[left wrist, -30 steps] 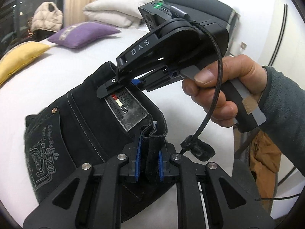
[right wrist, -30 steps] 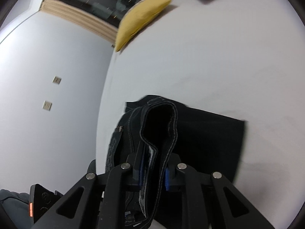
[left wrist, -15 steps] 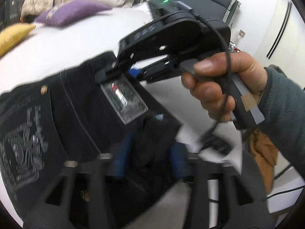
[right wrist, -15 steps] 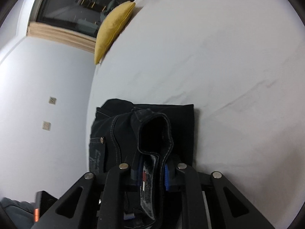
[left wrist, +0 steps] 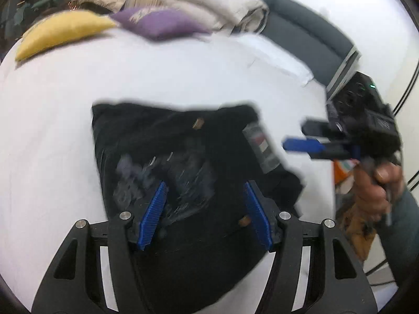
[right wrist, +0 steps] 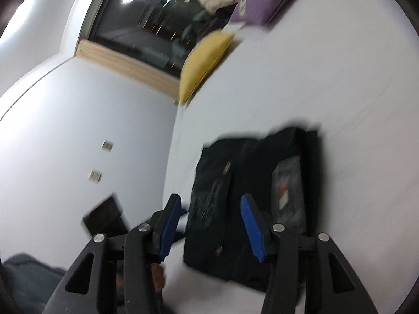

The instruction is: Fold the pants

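Note:
The black pants point(left wrist: 167, 141) lie folded into a compact rectangle on the white bed point(left wrist: 65, 91), waistband label point(left wrist: 262, 144) facing up. My left gripper point(left wrist: 205, 209) is open and empty, hovering just above the pants. My right gripper point(left wrist: 296, 144) is open to the right of the pants, off the cloth. In the right wrist view the folded pants point(right wrist: 251, 183) lie ahead of the open right gripper point(right wrist: 209, 222), with the label point(right wrist: 288, 185) on the right side.
A yellow pillow point(left wrist: 60, 31), a purple pillow point(left wrist: 157, 23) and a beige bundle point(left wrist: 214, 5) lie at the bed's far end. A dark headboard point(left wrist: 309, 31) stands at the right. A window point(right wrist: 157, 21) and white wall point(right wrist: 78, 117) are on the left.
Both grippers have let go of the waistband and opened. The pants have dropped flat onto the bed, and both grippers have pulled back from them.

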`<act>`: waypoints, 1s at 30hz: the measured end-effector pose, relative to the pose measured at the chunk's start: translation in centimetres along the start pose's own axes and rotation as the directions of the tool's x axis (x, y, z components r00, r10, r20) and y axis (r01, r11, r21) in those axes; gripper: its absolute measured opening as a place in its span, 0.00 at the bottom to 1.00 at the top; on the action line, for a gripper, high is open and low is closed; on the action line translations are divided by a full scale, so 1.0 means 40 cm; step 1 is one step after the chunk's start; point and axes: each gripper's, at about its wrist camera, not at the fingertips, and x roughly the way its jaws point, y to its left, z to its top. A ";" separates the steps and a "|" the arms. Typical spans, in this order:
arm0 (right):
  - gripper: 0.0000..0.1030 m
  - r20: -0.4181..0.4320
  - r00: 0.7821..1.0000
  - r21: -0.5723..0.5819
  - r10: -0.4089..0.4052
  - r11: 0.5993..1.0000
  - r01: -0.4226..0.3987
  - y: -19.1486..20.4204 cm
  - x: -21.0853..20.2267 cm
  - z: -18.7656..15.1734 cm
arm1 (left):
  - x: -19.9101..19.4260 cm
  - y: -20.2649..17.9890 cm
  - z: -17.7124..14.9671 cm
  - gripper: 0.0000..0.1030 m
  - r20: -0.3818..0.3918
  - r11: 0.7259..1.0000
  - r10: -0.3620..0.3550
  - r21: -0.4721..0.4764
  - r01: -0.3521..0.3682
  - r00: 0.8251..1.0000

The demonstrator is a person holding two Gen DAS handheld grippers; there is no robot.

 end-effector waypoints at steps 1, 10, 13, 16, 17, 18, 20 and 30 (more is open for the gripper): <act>0.51 -0.032 0.999 0.037 -0.032 0.999 0.033 -0.036 0.021 -0.024 | 0.026 0.023 -0.022 0.58 -0.042 1.000 0.003 -0.017 -0.003 0.999; 0.18 -0.020 0.983 0.149 -0.182 0.972 0.183 -0.125 -0.069 -0.082 | -0.001 0.039 0.004 0.58 0.058 1.000 -0.006 0.006 0.006 0.998; 0.38 0.024 0.992 0.083 -0.121 0.989 0.119 -0.041 -0.074 -0.051 | -0.010 0.073 0.067 0.58 0.098 1.000 -0.006 -0.007 0.007 0.995; 0.53 0.046 0.998 0.015 -0.033 0.999 0.032 0.029 -0.021 0.019 | 0.025 0.103 0.146 0.58 0.084 1.000 0.021 0.008 -0.022 0.996; 0.57 0.055 0.998 0.003 -0.027 1.000 0.027 0.036 0.004 0.047 | 0.038 0.115 0.173 0.58 0.063 0.999 0.035 0.014 -0.036 0.997; 0.58 0.065 0.998 -0.002 -0.017 1.000 0.017 0.033 0.039 0.081 | 0.077 0.128 0.189 0.58 0.033 0.999 0.043 0.010 -0.043 0.999; 0.65 0.068 0.997 0.031 -0.045 0.999 0.043 -0.014 0.104 0.134 | 0.139 0.148 0.210 0.58 -0.027 0.998 0.060 -0.025 -0.061 0.998; 0.69 0.154 0.981 0.123 -0.116 0.988 0.098 -0.063 0.007 0.113 | 0.089 0.174 0.202 0.58 0.039 0.997 0.062 -0.053 -0.060 0.997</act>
